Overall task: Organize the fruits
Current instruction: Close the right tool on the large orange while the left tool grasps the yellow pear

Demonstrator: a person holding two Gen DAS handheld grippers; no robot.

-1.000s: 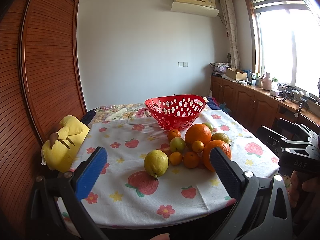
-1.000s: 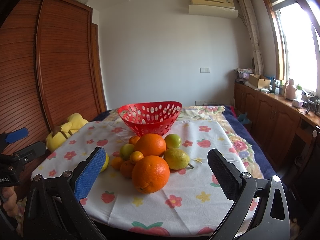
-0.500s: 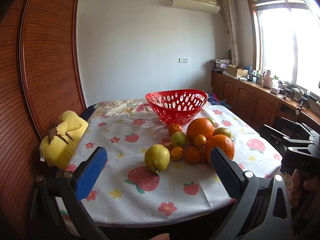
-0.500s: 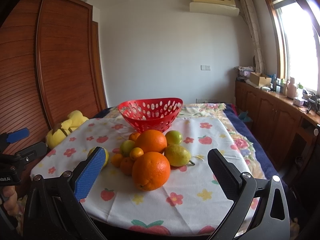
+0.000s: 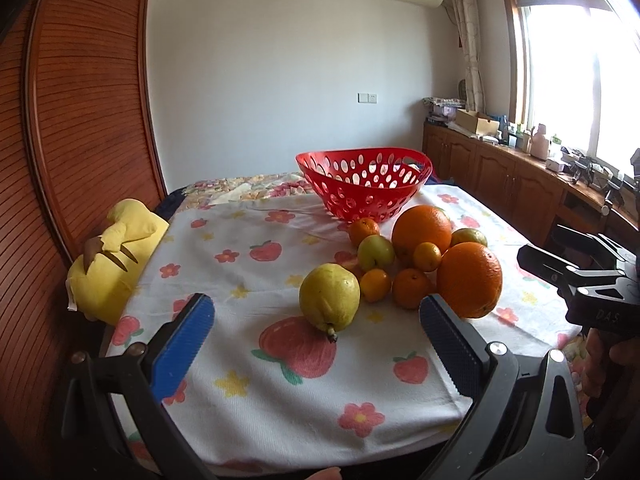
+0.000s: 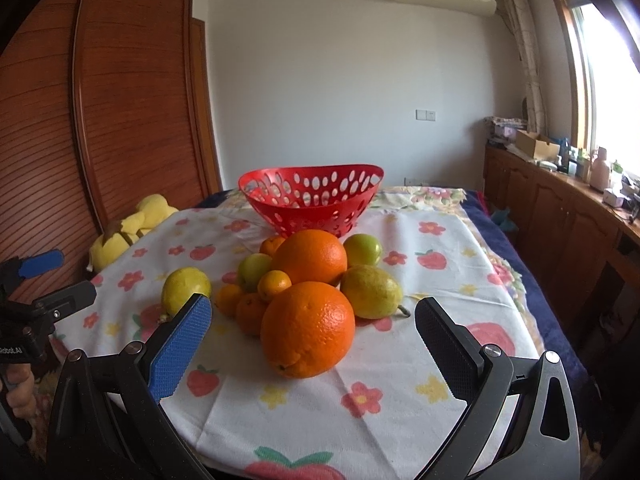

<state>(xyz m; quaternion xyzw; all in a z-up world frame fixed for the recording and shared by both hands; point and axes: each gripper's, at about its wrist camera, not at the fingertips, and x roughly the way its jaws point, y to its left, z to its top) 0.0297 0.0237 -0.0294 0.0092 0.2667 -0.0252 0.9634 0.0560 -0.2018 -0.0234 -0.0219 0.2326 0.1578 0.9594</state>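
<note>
A red perforated basket [image 5: 364,182] [image 6: 310,200] stands empty at the far side of the table. In front of it lies a heap of fruit: two big oranges [image 6: 307,334] [image 6: 312,258], several small tangerines [image 6: 274,284], green round fruits [image 6: 362,249] and two yellow-green pears [image 5: 329,298] [image 6: 372,291]. My left gripper [image 5: 316,336] is open, just short of the nearer pear. My right gripper [image 6: 312,338] is open, level with the nearest orange [image 5: 469,279], which sits between its fingers' line of sight without touching.
A floral cloth [image 6: 432,312] covers the table [image 5: 248,408]. A yellow plush toy [image 5: 114,258] lies at the left edge by a wooden wardrobe [image 5: 80,120]. Cabinets [image 6: 560,220] with clutter run along the right wall under the window.
Both grippers have moved forward toward the fruit heap, so the pear and nearest orange loom larger. Neither gripper's opening has changed.
</note>
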